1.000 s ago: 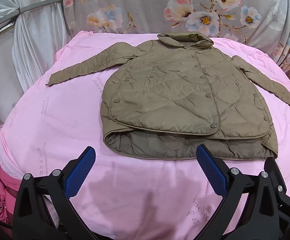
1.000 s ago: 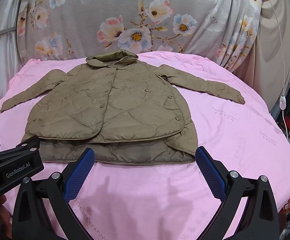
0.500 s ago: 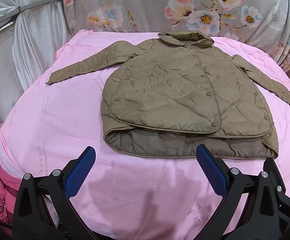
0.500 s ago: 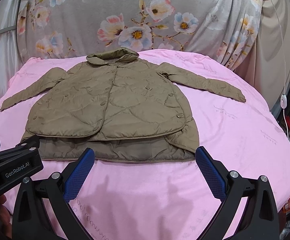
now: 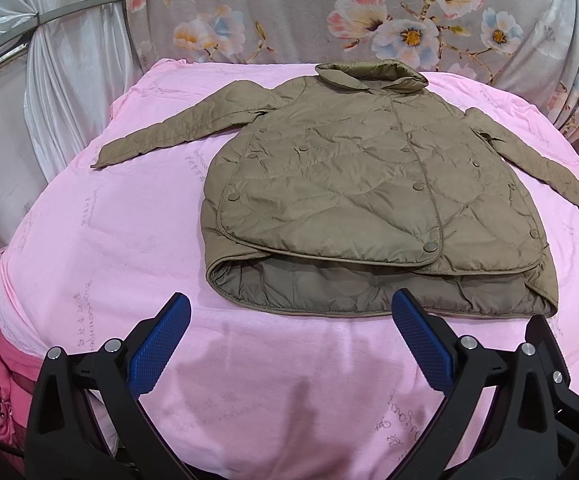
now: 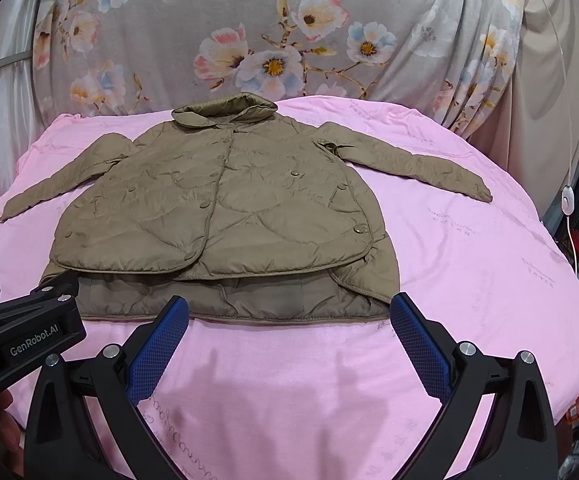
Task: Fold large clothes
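A quilted olive-brown jacket [image 5: 361, 184] lies spread front-up on a bed covered with a pink sheet [image 5: 101, 248], collar toward the far edge, hem toward the viewer, and both sleeves stretched out to the sides. Its snap front is closed, and the front panels stop short of the longer back panel, whose lining shows along the hem. No fold has been made, so the task looks to be at its very start. The left gripper [image 5: 289, 340] and the right gripper [image 6: 289, 340] each hover just short of the hem with blue-padded jaws spread wide and nothing between them; in the right wrist view, the left gripper's black body also shows at the lower left edge. A sensible next move would be to reach for a sleeve or a side edge and bring it across the body, pinching through puffy, slippery fabric that may spring back. Behind the bed hangs a grey curtain printed with large flowers [image 6: 273, 40], with white drapery [image 5: 61, 76] to the left and beige curtains and a white corded switch [image 6: 567, 204] to the right.
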Available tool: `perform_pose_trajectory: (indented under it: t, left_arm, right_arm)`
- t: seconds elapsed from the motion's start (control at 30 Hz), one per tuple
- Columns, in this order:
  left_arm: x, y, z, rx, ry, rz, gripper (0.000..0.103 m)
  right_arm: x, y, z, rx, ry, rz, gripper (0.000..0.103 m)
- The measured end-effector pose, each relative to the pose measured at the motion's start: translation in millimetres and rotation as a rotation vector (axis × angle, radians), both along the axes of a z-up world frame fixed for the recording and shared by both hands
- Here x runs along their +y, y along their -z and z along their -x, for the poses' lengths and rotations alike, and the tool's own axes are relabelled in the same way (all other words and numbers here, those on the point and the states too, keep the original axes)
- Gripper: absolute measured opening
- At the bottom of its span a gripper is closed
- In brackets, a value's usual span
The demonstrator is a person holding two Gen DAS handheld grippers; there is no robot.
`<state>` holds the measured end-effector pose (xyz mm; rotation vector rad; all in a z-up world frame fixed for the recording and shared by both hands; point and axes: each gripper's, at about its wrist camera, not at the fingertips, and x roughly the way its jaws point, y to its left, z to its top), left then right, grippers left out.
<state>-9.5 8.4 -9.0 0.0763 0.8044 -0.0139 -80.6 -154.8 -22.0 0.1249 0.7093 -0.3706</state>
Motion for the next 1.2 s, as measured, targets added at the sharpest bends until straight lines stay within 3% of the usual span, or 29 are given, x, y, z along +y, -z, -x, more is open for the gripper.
perform_pose_trajectory:
  t: [1.2]
  left_arm:
    - [-1,11,-14,0.039,-0.004,-0.025,0.098]
  right_arm:
    - [-2,14,-15,0.048,-0.009,-0.022,0.098]
